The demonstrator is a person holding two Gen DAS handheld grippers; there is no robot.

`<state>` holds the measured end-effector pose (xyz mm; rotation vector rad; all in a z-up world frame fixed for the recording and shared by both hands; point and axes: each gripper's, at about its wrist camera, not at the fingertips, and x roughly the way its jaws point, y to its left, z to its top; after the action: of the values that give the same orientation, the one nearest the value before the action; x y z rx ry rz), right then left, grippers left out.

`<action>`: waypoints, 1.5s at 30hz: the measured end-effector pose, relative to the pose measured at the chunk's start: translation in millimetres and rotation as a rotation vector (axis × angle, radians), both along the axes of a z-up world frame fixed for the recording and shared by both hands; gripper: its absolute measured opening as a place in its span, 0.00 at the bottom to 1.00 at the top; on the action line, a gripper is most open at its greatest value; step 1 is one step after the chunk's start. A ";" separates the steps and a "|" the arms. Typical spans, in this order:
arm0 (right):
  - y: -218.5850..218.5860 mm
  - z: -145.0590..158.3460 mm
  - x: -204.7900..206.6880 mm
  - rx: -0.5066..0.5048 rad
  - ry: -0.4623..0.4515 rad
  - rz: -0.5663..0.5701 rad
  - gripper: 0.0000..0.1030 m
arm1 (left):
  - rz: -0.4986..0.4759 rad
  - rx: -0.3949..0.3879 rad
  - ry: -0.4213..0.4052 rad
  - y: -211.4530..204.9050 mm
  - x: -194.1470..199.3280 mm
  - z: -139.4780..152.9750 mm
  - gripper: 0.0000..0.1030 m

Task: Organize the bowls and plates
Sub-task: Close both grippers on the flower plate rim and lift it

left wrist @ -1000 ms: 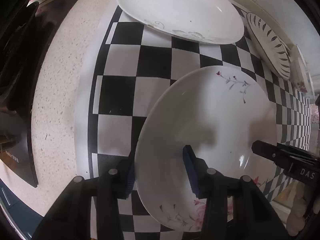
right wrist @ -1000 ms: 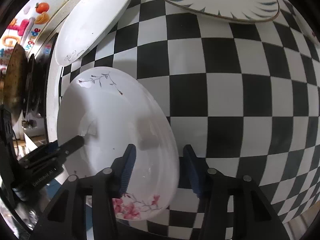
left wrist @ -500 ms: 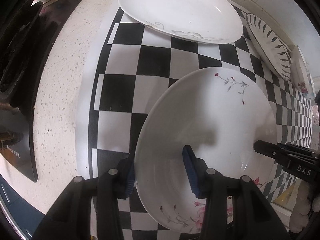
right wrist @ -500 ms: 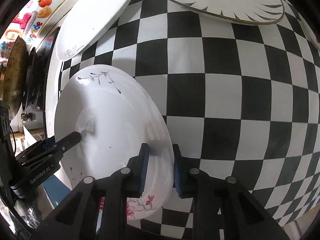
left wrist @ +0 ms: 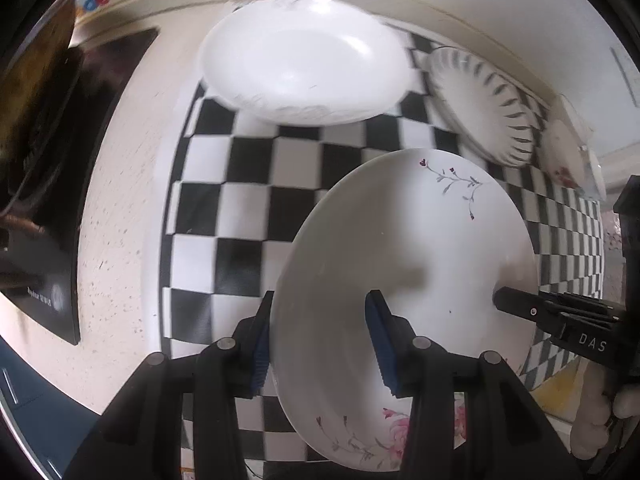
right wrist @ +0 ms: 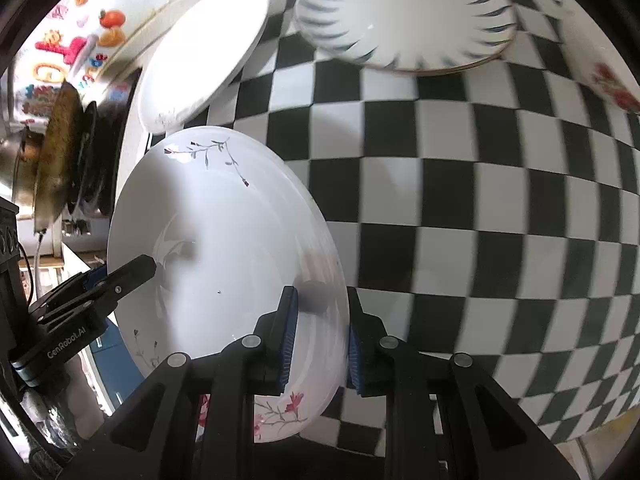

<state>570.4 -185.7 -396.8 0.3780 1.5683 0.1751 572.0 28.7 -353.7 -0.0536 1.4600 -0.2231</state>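
A white floral plate point(left wrist: 416, 248) is held between both grippers, raised above the checkered mat point(left wrist: 248, 216). My left gripper point(left wrist: 320, 340) straddles its left rim, jaws on either side. My right gripper point(right wrist: 320, 336) is shut on its right rim; the plate also shows in the right wrist view point(right wrist: 224, 248). A plain white plate point(left wrist: 304, 60) lies at the back of the mat. A plate with dark striped rim point(left wrist: 488, 108) lies to its right, also seen in the right wrist view point(right wrist: 408, 12).
A black stovetop point(left wrist: 60, 184) with a pan point(right wrist: 60, 148) is on the left of the speckled counter point(left wrist: 120, 240). A dish with red flowers point(right wrist: 608, 80) sits at the far right. The wall runs behind the plates.
The right gripper closed on the floral plate's rim. Both grippers then lifted the plate, so the mat and the back plates now look farther away.
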 end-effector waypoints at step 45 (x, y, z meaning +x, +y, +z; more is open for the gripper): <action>-136.1 -48.4 -32.8 0.005 0.114 -0.065 0.23 | -0.085 0.072 0.123 -117.4 0.1 -62.6 0.40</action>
<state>537.6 -321.8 -445.1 0.4491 1.6658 0.1083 572.1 -88.7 -416.3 0.0543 1.5936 -0.2394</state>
